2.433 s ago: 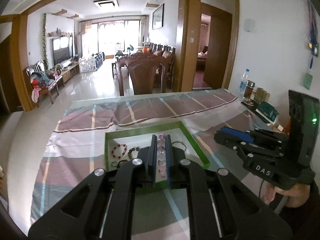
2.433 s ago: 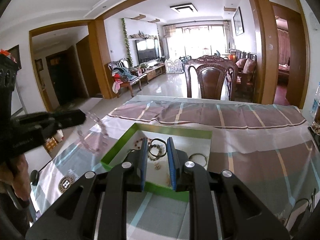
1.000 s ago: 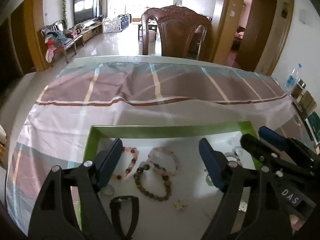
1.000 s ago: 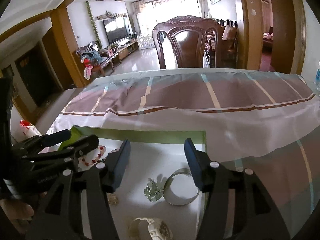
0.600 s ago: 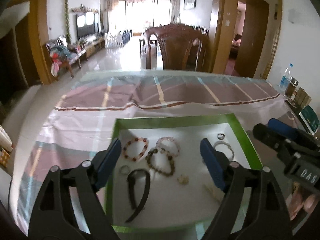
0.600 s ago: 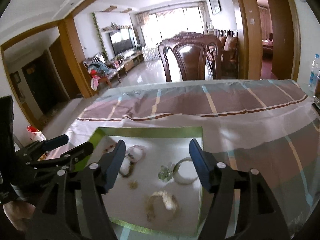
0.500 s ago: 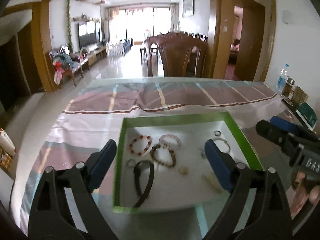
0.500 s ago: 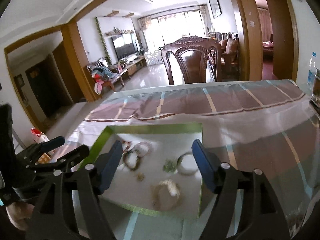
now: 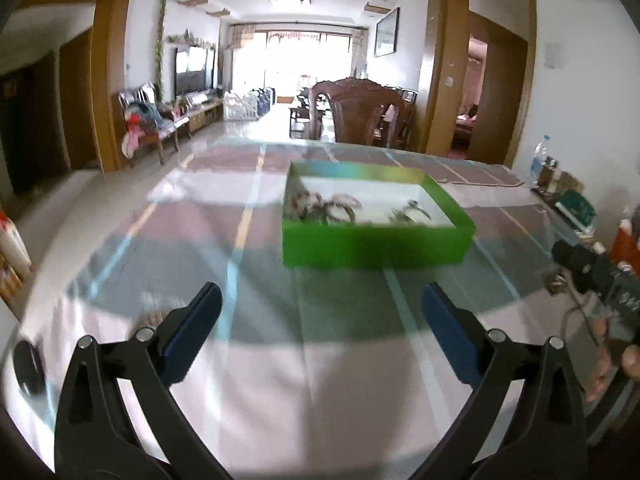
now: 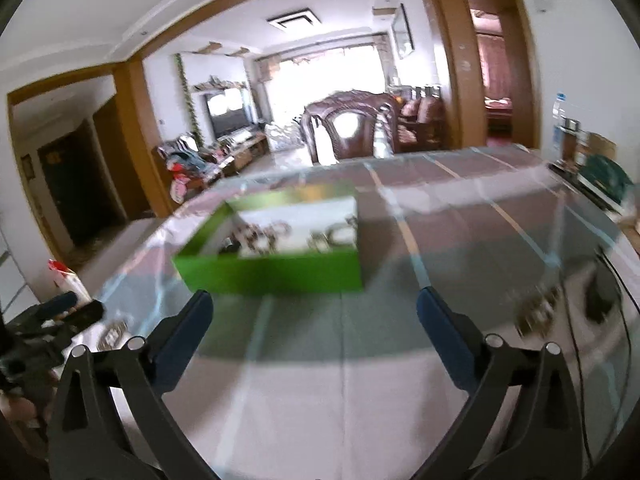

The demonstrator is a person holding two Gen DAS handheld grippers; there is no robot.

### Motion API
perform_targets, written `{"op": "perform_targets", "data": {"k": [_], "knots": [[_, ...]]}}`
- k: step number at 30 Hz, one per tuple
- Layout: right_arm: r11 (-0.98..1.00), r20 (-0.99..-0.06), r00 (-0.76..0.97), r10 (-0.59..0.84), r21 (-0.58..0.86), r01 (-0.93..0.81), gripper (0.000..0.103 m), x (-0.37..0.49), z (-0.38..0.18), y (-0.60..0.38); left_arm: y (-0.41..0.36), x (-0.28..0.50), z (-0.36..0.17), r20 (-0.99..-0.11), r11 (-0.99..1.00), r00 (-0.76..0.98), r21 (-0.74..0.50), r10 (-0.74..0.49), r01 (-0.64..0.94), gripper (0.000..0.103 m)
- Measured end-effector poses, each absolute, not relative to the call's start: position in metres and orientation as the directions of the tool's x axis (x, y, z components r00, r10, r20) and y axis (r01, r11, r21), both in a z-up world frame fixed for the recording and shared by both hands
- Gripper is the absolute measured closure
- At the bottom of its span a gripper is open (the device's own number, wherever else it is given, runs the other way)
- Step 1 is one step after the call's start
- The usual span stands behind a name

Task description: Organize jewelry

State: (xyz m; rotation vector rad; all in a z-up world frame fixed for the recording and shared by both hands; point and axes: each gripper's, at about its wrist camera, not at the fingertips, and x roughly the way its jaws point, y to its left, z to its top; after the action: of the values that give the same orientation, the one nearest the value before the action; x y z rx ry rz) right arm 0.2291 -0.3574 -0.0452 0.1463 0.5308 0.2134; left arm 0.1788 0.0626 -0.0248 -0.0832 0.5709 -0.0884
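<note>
A green box (image 9: 376, 246) with a white inside stands on the striped tablecloth; it also shows in the right wrist view (image 10: 276, 274). Several bracelets (image 9: 324, 208) lie blurred inside it, seen too in the right wrist view (image 10: 260, 236). My left gripper (image 9: 320, 320) is open and empty, low over the cloth in front of the box. My right gripper (image 10: 314, 320) is open and empty, also in front of the box. Each gripper shows at the edge of the other's view, the right one (image 9: 592, 272) and the left one (image 10: 60, 312).
A wooden chair (image 9: 360, 116) stands at the table's far side. Bottles and small boxes (image 9: 556, 184) sit at the right edge by the wall. A dark round object (image 9: 26, 366) lies at the left near edge. A black cable (image 10: 624, 320) runs at the right.
Both grippers have pulled back and dropped low, from above the box to in front of it. Both stay open. The views are blurred by motion.
</note>
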Motion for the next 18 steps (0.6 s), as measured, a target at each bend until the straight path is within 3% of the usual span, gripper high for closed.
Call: {"op": "perform_targets", "data": {"k": [6,18], "knots": [[0.986,-0.536,0.829,0.16,0.134,-0.104,0.003,0.198,-0.06,-0.36,0.048,0.138,-0.033,-0.535,0.998,0.843,-0.063,-0.054,0.024,0.004],[0.992,-0.516,0.848,0.121,0.036,-0.12,0.003,0.172,-0.07,-0.333,0.022,0.119,-0.045,-0.519,1.0,0.855,0.015,0.021,-0.015,0.004]]}}
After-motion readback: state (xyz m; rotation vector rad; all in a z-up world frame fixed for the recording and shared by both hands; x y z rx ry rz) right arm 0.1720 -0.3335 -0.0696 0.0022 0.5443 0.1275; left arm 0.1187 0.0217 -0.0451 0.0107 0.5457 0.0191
